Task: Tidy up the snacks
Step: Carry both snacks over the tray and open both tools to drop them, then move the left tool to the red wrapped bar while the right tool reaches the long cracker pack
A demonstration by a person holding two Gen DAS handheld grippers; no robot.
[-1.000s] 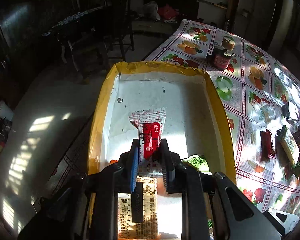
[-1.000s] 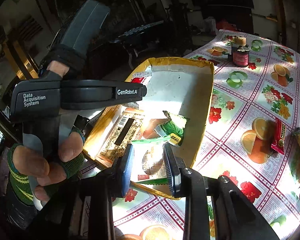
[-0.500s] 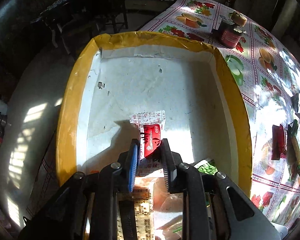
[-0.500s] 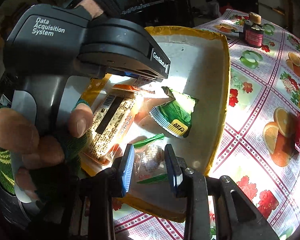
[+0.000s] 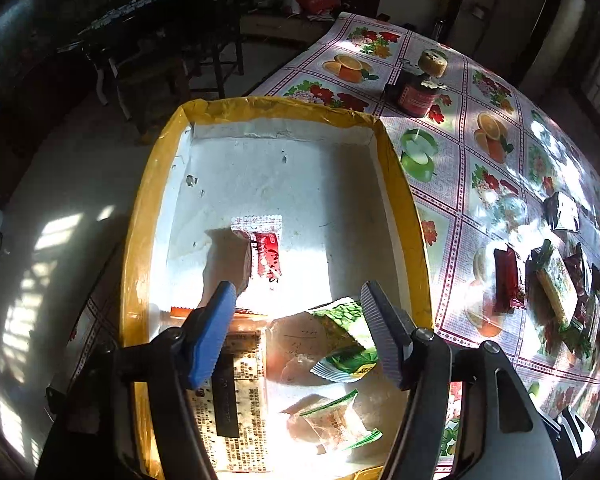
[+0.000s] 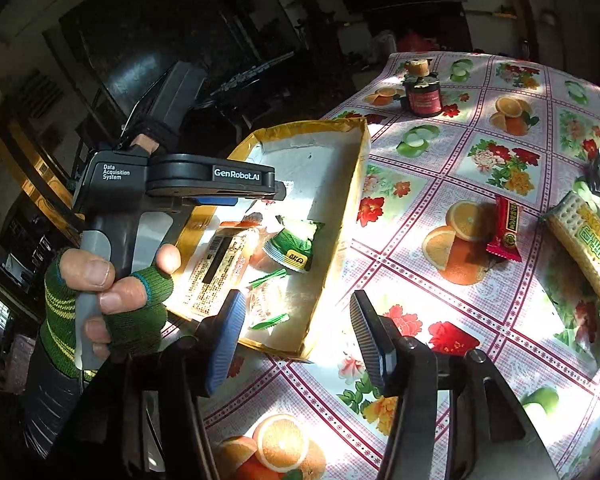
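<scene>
Your left gripper (image 5: 300,328) hung over the yellow-rimmed box (image 5: 260,106), jaws opening, nothing pinched. A second before, it had gripped the red sachet (image 5: 266,256); that sachet lay released on the box floor. Your right gripper (image 6: 296,336) was also opening with nothing between its jaws, having let go the clear sweet (image 6: 266,300), which lay inside the near wall. The box held five packets. On the flowered tablecloth (image 6: 440,184) one dark jar (image 6: 422,98), one red bar (image 6: 506,234) and one cracker pack (image 6: 584,248) stood well apart from the box. Nothing blocked it.
</scene>
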